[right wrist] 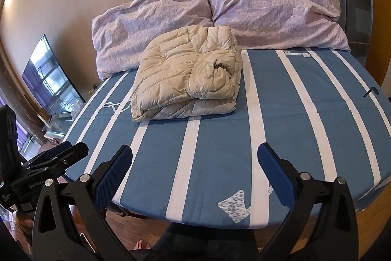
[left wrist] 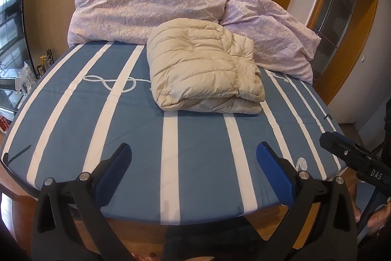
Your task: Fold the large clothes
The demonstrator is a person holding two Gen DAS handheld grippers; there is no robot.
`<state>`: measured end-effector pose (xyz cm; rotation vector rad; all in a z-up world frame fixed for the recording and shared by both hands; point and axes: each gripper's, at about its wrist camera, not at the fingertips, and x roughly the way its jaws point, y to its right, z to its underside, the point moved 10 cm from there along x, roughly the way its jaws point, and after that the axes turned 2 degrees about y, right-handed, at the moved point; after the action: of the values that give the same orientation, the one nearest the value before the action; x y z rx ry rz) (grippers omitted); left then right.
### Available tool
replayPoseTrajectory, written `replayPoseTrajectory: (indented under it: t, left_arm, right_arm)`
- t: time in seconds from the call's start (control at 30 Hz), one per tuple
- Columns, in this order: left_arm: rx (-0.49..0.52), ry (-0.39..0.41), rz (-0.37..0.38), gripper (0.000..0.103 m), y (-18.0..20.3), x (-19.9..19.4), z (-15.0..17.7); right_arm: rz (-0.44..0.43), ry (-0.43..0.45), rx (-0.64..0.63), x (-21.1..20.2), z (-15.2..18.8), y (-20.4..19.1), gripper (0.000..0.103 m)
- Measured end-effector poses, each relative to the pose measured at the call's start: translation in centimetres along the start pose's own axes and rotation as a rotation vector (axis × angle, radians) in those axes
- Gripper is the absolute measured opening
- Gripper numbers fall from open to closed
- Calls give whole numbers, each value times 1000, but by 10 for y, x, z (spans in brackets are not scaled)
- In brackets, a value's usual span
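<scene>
- The cream-beige quilted down jacket (left wrist: 205, 67) lies as a thick folded bundle on the bed with the blue sheet striped in white (left wrist: 117, 119). It sits toward the head end, just in front of the two crumpled lilac patterned pillows (left wrist: 151, 4), and looks to be touching the nearer one.
- The left tool (left wrist: 194, 163) hovers over the foot of the bed with its blue-padded fingers spread wide and nothing between them. It is well apart from the jacket.
- The right tool (right wrist: 195, 163) is in the same state: jaws wide, empty, low over the near edge of the mattress.
- In the right wrist view the jacket (right wrist: 188, 75) shows stacked layers at its near edge and a puckered knot of fabric on top, perhaps a tucked sleeve or collar; I cannot tell which.
- Handling, as a judgement: the padding should be light, soft and springy, so folds will tend to puff open unless pressed down.
- The smooth shell looks slippery. A shallow pinch of one layer may slide out, so a deeper bite over a stitched seam or hem should hold better.
- Best hold, I judge: the two near corners of the folded edge, one tool on each, gathering all layers together.
- Nothing fragile here; the risk is only the bundle unrolling when lifted.
</scene>
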<state>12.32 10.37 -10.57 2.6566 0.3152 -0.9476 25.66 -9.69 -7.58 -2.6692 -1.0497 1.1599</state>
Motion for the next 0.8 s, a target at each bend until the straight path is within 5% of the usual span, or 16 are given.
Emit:
replayPoseTrajectory:
  t: [0.8]
  left_arm:
    - [5, -6, 32, 101, 9, 2, -2]
  right_arm:
    - [-19, -7, 3, 3, 3, -4, 102]
